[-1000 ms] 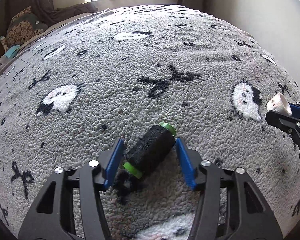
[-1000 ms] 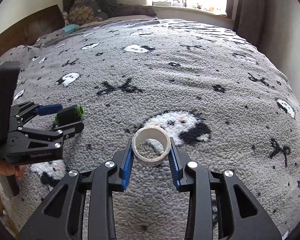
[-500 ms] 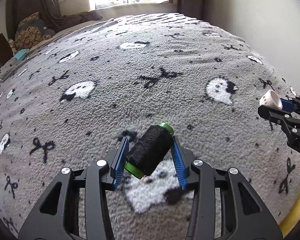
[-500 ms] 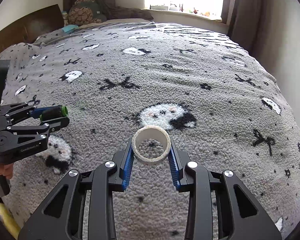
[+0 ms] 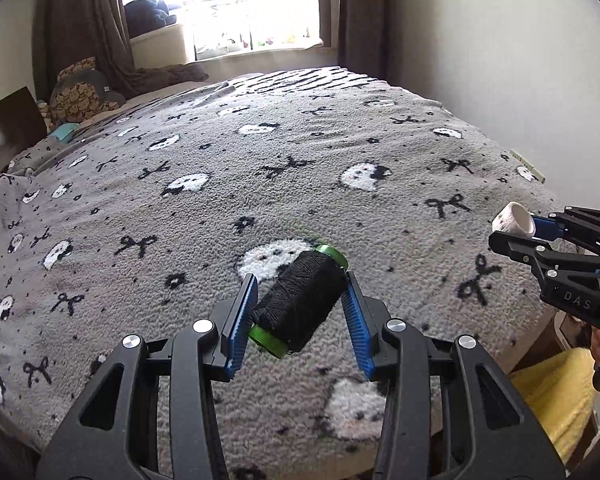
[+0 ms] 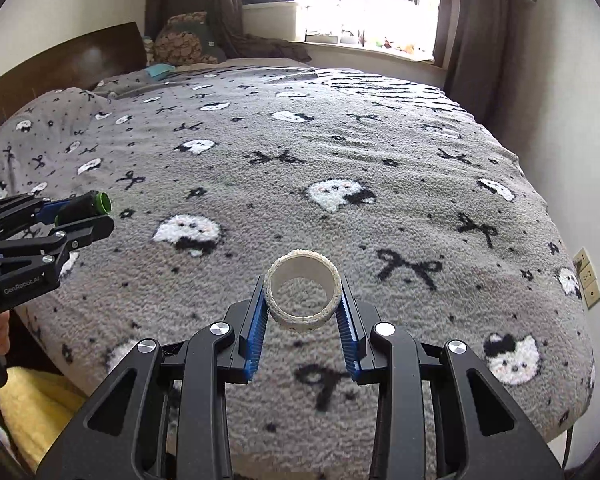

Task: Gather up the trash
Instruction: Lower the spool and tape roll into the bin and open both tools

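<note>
Left gripper [image 5: 300, 312]: its blue pads are pinching a spool of black thread [image 5: 300, 304] across the wound middle, so the green flanges are sticking out fore and aft and the pads are biting on yarn, not on slick plastic.
Spool attitude: it is lying slantwise between the pads, one green end toward the camera and lower, the other pointing away; the grip looks firm enough for carrying.
Right gripper [image 6: 303, 312]: its pads are squeezing a white tape ring [image 6: 302, 291] from two opposite sides of the outer wall, with the open bore facing the camera, which is keeping the thin ring from collapsing or rolling out.
Where the trash is: both pieces are hanging in the air above the near edge of the bed, clear of the blanket [image 5: 260, 168].
Blanket: grey fleece with bows and white faces; no further litter is showing on it in either view.
Beyond the near edge: something yellow [image 5: 552, 396] is showing below the bed between the two hands; whether it is a bin liner cannot be told.
Likely step: carrying both finds off to a receptacle, which is not in view.
Far end: pillows [image 6: 184, 44] are resting by the headboard corner, under the window.
</note>
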A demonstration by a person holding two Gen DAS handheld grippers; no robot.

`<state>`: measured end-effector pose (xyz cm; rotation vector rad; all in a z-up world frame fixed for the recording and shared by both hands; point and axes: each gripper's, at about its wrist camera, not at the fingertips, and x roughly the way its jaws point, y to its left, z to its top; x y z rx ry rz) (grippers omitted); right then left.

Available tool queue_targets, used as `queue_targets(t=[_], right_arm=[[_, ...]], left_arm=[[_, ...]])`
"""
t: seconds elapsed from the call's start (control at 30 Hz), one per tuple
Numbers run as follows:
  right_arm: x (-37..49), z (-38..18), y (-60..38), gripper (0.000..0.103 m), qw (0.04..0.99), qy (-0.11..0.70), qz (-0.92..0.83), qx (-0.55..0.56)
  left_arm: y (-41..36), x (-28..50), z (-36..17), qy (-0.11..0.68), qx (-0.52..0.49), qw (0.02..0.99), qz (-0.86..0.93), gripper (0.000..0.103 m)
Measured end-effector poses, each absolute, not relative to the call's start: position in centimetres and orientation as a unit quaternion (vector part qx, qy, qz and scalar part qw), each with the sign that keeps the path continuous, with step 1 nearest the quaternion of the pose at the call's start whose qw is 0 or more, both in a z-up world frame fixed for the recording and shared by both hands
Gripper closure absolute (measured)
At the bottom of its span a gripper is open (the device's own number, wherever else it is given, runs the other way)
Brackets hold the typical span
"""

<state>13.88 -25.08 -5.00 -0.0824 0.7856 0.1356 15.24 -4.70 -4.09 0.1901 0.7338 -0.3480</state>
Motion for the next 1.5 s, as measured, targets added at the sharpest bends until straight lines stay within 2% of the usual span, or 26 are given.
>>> queue_targets(t=[0.33, 0.63, 1.0, 1.5], right_arm=[[5.6, -5.0, -25.5, 0.07, 0.928, 0.367, 0.058, -0.031], [0.4, -8.0, -25.9, 0.07, 0.916, 0.394, 0.073, -0.012], [-2.5, -14.9, -23.6, 0.07, 0.875, 0.476, 0.086, -0.009], [-1.8, -23.2, -22.0, 0.07, 0.82, 0.562, 0.105, 0.004]], left_arm=[[-4.9, 5.9, -4.5, 0.341, 0.104, 0.918, -0.176, 0.062], [-4.5, 0.1, -7.6, 0.35, 0.098, 0.914, -0.182, 0.062], [-3.2, -2.5, -16.1, 0.434, 0.091, 0.877, -0.186, 0.062], [-2.9, -1.9, -26.1, 0.539, 0.095, 0.818, -0.174, 0.062]])
